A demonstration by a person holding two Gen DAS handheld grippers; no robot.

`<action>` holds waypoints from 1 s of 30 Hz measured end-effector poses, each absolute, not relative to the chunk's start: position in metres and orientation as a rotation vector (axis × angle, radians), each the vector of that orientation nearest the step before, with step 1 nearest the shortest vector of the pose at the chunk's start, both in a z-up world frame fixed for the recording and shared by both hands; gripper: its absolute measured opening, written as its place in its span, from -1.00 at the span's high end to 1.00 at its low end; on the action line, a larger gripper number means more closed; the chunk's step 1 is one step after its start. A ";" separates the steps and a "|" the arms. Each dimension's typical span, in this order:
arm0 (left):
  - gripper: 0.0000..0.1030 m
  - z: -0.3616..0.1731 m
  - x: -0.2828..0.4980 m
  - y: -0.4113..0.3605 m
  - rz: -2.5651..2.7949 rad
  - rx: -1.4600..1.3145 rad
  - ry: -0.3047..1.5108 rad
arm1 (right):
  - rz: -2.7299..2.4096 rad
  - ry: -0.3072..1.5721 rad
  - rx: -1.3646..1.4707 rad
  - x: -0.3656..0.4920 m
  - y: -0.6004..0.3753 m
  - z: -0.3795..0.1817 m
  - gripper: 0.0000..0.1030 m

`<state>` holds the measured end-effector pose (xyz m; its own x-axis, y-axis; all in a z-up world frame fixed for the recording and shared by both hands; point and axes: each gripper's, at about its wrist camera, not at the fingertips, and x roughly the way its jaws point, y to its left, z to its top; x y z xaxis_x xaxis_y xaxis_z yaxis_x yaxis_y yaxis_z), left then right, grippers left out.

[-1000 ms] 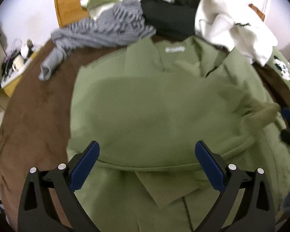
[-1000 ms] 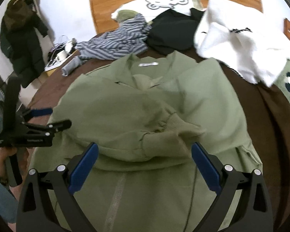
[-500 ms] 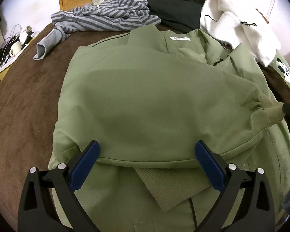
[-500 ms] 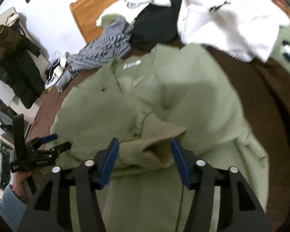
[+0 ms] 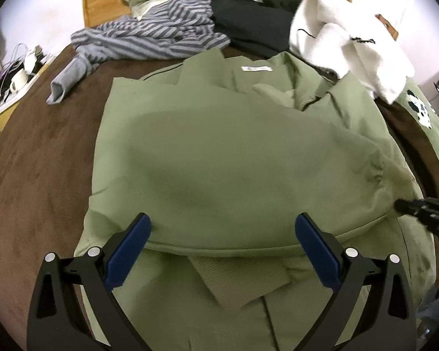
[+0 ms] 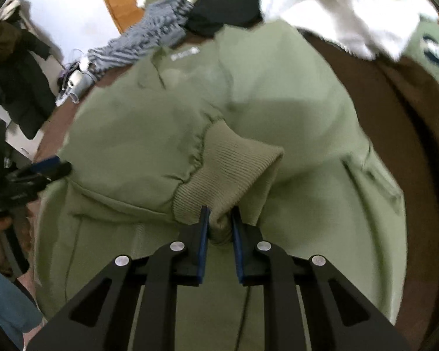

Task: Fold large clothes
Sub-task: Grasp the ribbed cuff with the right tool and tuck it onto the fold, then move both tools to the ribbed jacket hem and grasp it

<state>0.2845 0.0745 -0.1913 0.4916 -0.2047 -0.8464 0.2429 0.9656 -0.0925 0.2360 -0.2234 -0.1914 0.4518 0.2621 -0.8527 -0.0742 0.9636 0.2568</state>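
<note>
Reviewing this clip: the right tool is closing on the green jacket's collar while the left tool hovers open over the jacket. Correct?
Not quite. The right tool is closing on the ribbed sleeve cuff, not the collar; the right wrist view shows the cuff bunched between its pads. The left tool does hover open over the jacket.

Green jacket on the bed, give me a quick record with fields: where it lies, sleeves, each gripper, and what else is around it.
garment: green jacket, spread on the brown bed cover, label near the collar
sleeve: folded across the body, ribbed cuff toward the right gripper
right gripper: jaws closing, cuff fabric pinched between them
left gripper: open, above the jacket's front, nothing between its jaws
nearby: striped garment, black garment, white garment at the headboard end
</note>
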 end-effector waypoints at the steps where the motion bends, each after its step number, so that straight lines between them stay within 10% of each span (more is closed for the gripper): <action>1: -0.87 -0.193 0.286 0.072 -0.271 0.053 1.031 | 0.204 1.090 0.201 0.235 -0.225 -0.197 0.69; 21: -0.87 -0.219 0.294 0.069 -0.257 0.025 1.079 | 0.201 1.115 0.225 0.235 -0.228 -0.217 0.61; 25: -0.87 -0.207 0.293 0.073 -0.240 -0.010 1.067 | 0.139 1.082 0.172 0.230 -0.225 -0.193 -0.37; 30: -0.87 -0.175 0.277 0.082 -0.208 -0.021 1.024 | 0.143 1.020 0.140 0.219 -0.228 -0.156 -0.61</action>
<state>0.2770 0.0821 -0.1753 0.5021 -0.1814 -0.8456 0.1621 0.9802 -0.1140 0.2188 -0.2281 -0.1562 0.5161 0.1834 -0.8367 -0.0530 0.9818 0.1826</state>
